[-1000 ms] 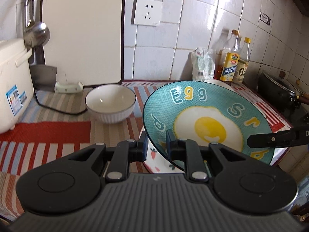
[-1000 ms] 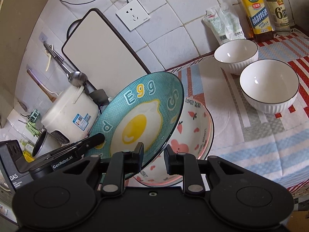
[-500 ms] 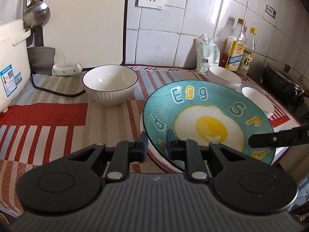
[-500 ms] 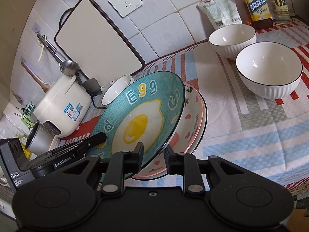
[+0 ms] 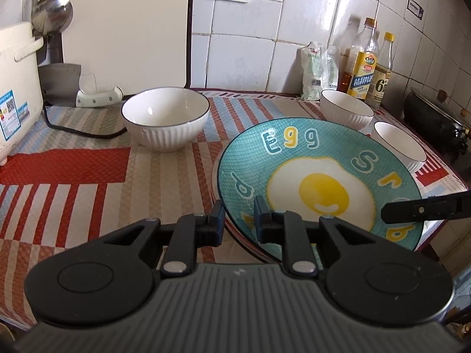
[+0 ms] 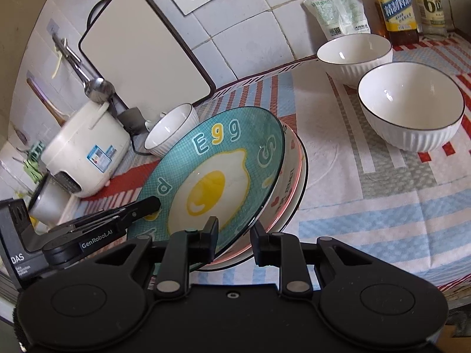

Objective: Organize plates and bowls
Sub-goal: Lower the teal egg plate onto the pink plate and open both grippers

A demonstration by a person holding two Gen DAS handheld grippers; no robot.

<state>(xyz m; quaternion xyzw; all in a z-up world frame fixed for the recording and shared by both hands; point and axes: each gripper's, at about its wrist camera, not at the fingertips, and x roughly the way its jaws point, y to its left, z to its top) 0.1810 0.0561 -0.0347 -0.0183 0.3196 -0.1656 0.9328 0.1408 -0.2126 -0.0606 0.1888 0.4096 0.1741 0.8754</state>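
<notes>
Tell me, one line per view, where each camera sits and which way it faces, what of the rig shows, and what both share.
Left wrist: rides the left gripper, facing the tiled back wall; its jaws clamp the egg plate, the right gripper's finger entering at right.
Right wrist: rides the right gripper, looking down-left across the counter, clamping the same plate's rim.
Shared: egg plate, three white bowls, rice cooker, bottles.
</notes>
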